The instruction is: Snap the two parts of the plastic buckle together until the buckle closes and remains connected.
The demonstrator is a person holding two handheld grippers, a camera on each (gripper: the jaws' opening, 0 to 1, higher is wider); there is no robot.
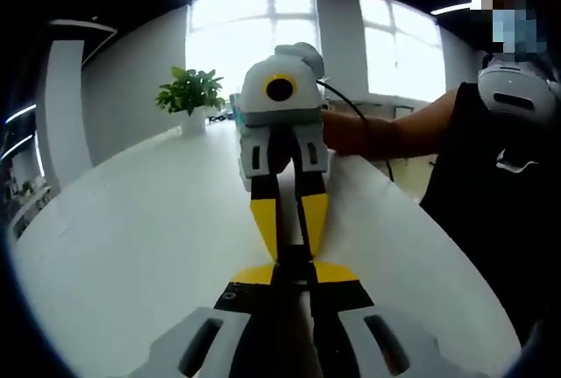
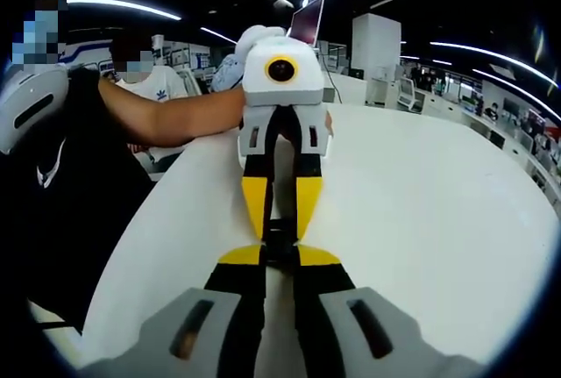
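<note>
Directly above the white table (image 1: 131,255), my left gripper (image 1: 292,266) and right gripper (image 2: 280,251) meet tip to tip, each clamped on one end of the small black buckle (image 2: 280,239) between them.

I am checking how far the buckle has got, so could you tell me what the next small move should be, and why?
Probably a short, straight push of the two grippers toward each other. The left gripper and right gripper meet tip to tip over the white table, each apparently shut on a dark buckle part. Whether it has latched is too small to tell, so press, then check.
</note>
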